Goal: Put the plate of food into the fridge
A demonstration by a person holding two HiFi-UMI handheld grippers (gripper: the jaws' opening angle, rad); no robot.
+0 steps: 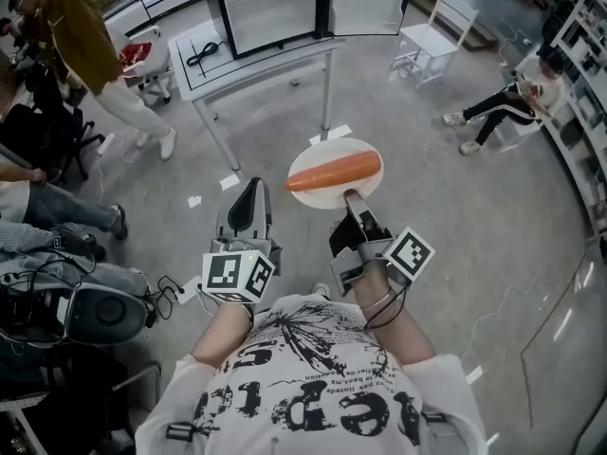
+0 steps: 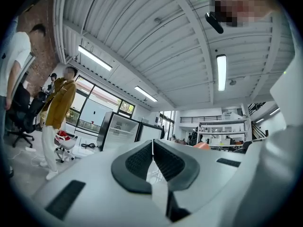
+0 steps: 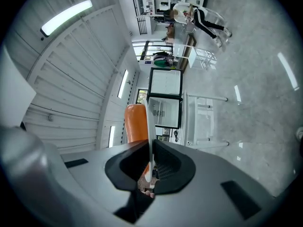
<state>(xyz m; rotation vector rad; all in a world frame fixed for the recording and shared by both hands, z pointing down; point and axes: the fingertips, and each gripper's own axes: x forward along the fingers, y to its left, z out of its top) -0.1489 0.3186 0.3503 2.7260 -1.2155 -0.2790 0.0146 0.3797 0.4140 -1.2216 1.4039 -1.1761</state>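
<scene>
A white plate (image 1: 327,195) with a long orange carrot (image 1: 333,171) on it hangs in the air in front of me. My right gripper (image 1: 353,200) is shut on the plate's near rim. In the right gripper view the plate (image 3: 150,131) shows edge-on between the pads, with the carrot (image 3: 136,123) on its left side. My left gripper (image 1: 248,200) is to the left of the plate, its jaws shut with nothing in them; in the left gripper view its pads (image 2: 152,151) meet. The glass-door fridge (image 1: 270,8) stands ahead behind a white table (image 1: 251,60).
A person in a mustard top (image 1: 81,36) stands at the left near a chair (image 1: 144,63). Another person (image 1: 507,102) sits at the right by shelves. A white stool (image 1: 427,45) stands right of the fridge. Bags and cables (image 1: 85,306) lie at my left.
</scene>
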